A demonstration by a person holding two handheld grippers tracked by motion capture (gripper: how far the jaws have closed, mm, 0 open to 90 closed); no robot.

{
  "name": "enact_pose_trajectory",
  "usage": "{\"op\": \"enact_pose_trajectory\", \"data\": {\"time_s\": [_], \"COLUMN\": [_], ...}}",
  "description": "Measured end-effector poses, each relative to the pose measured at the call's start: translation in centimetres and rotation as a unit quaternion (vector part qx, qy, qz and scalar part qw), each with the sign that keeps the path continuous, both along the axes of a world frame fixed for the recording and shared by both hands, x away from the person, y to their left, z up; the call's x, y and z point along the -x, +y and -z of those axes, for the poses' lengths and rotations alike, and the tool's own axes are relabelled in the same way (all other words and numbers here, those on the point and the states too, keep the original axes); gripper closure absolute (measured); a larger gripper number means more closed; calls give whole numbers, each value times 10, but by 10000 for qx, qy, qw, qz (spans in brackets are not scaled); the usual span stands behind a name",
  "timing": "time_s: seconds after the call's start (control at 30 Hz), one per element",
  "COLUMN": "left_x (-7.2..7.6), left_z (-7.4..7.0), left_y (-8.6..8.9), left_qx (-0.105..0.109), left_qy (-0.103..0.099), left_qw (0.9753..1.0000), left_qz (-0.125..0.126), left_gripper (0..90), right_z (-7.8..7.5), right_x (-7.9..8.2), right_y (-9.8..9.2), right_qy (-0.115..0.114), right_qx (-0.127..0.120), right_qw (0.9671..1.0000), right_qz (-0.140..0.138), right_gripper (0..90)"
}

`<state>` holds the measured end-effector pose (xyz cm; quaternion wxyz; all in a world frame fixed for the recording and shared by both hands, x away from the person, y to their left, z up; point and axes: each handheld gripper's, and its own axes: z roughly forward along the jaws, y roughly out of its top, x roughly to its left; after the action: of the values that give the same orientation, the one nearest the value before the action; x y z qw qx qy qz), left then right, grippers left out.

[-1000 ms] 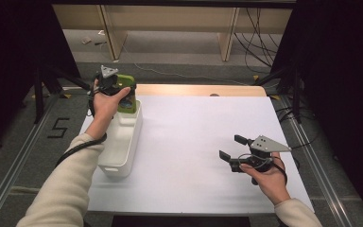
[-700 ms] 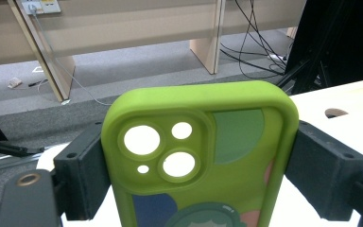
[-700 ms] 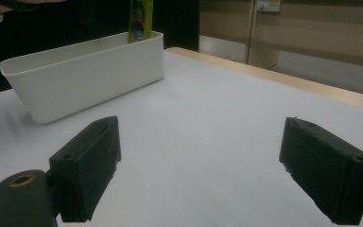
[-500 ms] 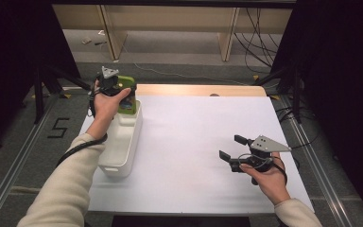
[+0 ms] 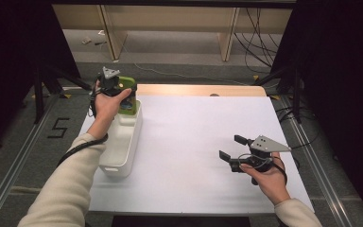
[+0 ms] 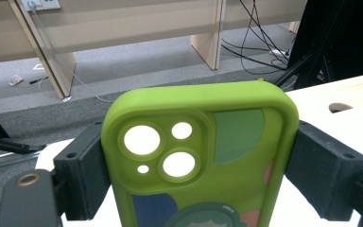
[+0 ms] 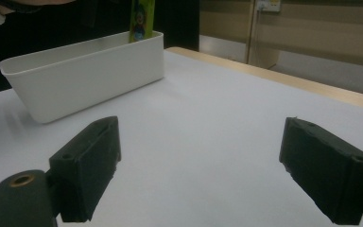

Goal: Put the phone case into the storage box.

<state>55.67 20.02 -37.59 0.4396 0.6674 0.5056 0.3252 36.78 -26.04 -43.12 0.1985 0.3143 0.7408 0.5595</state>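
The green phone case (image 6: 203,156) is being pinched by the left gripper (image 5: 116,90) above the white bin's (image 5: 123,142) far end, barely shifted lately; the right gripper (image 5: 234,151) is being held spread, idle.

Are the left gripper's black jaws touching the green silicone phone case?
Touching. In the left gripper view, the left gripper has both jaws pressed flush against the two side edges of the green silicone phone case, with no gap on either side.

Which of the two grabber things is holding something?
The left hand-held gripper: its jaws clamp the green phone case over the white bin. The right hand-held gripper is open and holds nothing.
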Motion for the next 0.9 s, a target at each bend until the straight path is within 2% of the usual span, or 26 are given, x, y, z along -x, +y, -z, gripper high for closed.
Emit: {"op": "enact_pose_trajectory", "data": {"time_s": [0.9], "left_x": [-3], "left_z": [8], "left_y": [-5], "left_qx": [-78], "left_qy": [113], "left_qw": [9999], "left_qz": [43], "left_gripper": [157], "right_z": [0], "right_x": [0], "right_y": [0], "right_qy": [13], "right_qx": [27], "right_qw": [10000], "right_qz": [-5], "right_gripper": [145]}}
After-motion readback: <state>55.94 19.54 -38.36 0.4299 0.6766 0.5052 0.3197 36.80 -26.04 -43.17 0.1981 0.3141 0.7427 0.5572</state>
